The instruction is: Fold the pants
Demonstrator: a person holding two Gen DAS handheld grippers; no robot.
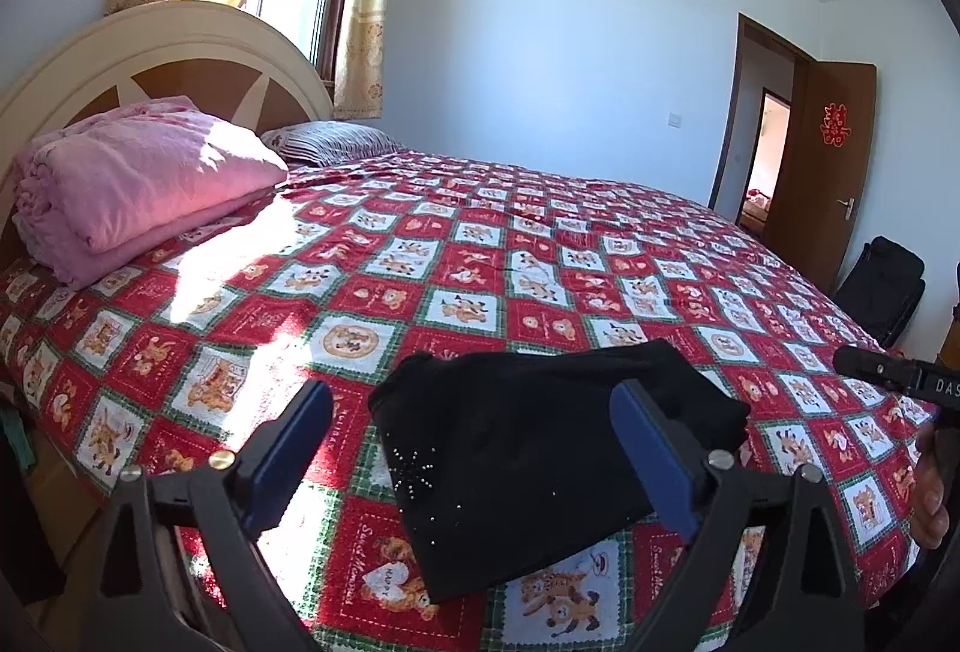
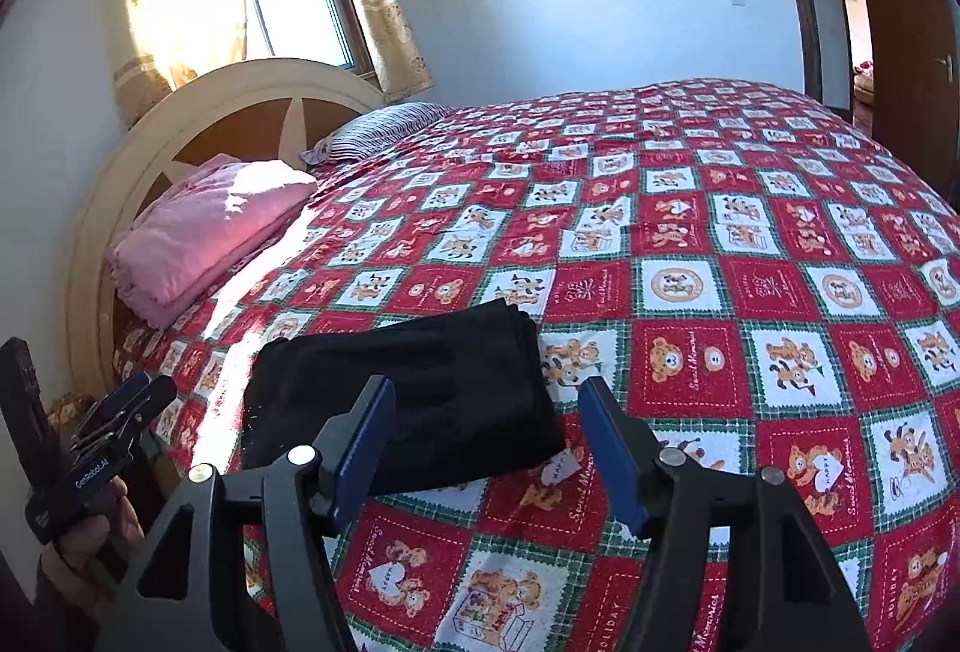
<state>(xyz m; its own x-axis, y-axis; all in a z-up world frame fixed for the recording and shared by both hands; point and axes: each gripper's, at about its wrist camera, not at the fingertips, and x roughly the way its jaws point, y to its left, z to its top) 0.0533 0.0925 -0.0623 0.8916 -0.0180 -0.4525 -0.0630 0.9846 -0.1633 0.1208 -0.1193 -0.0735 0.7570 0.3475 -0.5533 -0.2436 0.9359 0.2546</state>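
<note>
I see the black pants (image 1: 540, 448) folded into a compact bundle on the near edge of the bed (image 1: 540, 256) (teddy-bear quilt). My left gripper (image 1: 474, 448) and right gripper (image 2: 486, 448) hover above, fingers apart, holding nothing. Pink blanket (image 1: 138, 178) lies far left.

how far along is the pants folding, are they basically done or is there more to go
It looks nearly or fully done: the black pants lie on the quilt as a compact folded bundle with stacked edges. Nothing is in hand: the left gripper and right gripper are both open and hold no cloth. At most a final tidy may be left; whether another fold is intended cannot be told.
</note>
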